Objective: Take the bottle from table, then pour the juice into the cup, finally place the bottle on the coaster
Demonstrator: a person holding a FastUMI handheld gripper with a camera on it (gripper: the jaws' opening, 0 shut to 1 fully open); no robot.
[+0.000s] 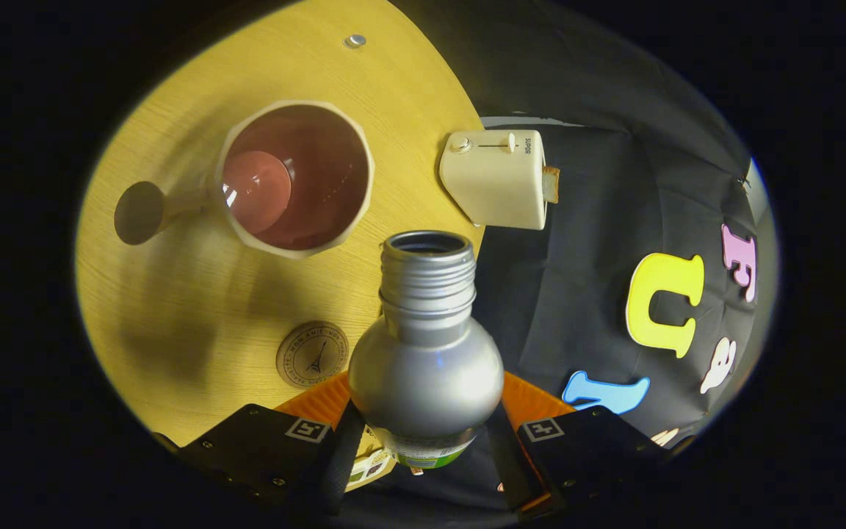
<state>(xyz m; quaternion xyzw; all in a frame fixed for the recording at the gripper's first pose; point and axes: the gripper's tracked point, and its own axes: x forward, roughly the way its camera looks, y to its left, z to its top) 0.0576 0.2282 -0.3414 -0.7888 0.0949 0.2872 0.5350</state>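
My gripper is shut on a silver metal bottle, one finger pressing each side of its body. The bottle's threaded neck points away from me and its mouth is uncapped. It is held above the yellow wooden table, tipped forward. Beyond its mouth and to the left stands a cream cup with a dark red inside and a handle pointing left. No liquid stream is visible. A round wooden coaster lies on the table just left of the bottle's shoulder.
A cream toaster-like box with a slice in its slot sits at the table's edge beyond the bottle, right of the cup. A small metal stud lies far beyond the cup. The table's edge drops off to the right.
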